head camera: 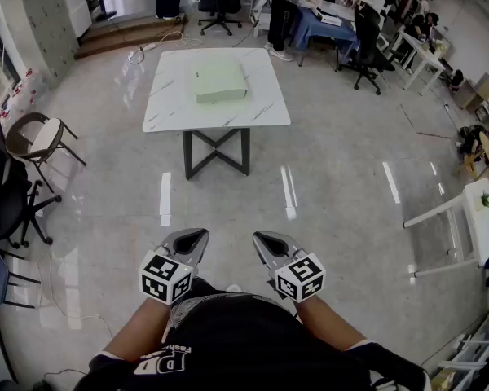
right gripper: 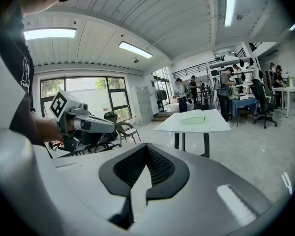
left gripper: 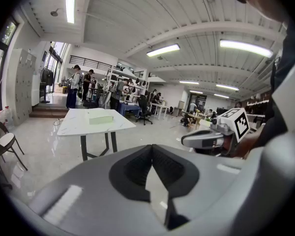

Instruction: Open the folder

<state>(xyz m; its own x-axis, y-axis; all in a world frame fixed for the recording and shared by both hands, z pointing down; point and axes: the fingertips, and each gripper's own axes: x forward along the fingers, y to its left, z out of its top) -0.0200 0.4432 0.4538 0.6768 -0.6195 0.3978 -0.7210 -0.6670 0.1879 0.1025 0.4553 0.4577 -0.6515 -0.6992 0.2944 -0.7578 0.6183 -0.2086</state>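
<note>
A pale green folder (head camera: 220, 82) lies closed and flat on the white marble table (head camera: 171, 108), far ahead of me across the floor. The left gripper view shows the folder (left gripper: 100, 119) on the table (left gripper: 73, 124); the right gripper view shows the folder (right gripper: 192, 119) too. My left gripper (head camera: 196, 235) and right gripper (head camera: 261, 238) are held close to the person's body, side by side and well short of the table. Both are shut with nothing between the jaws, as seen up close at the left gripper (left gripper: 151, 151) and the right gripper (right gripper: 146, 150).
A shiny grey floor stretches between me and the table. A folding chair (head camera: 37, 141) and a black office chair (head camera: 12, 202) stand at the left. A white side table (head camera: 485, 214) stands at the right. Desks, chairs and people (head camera: 334, 15) fill the back.
</note>
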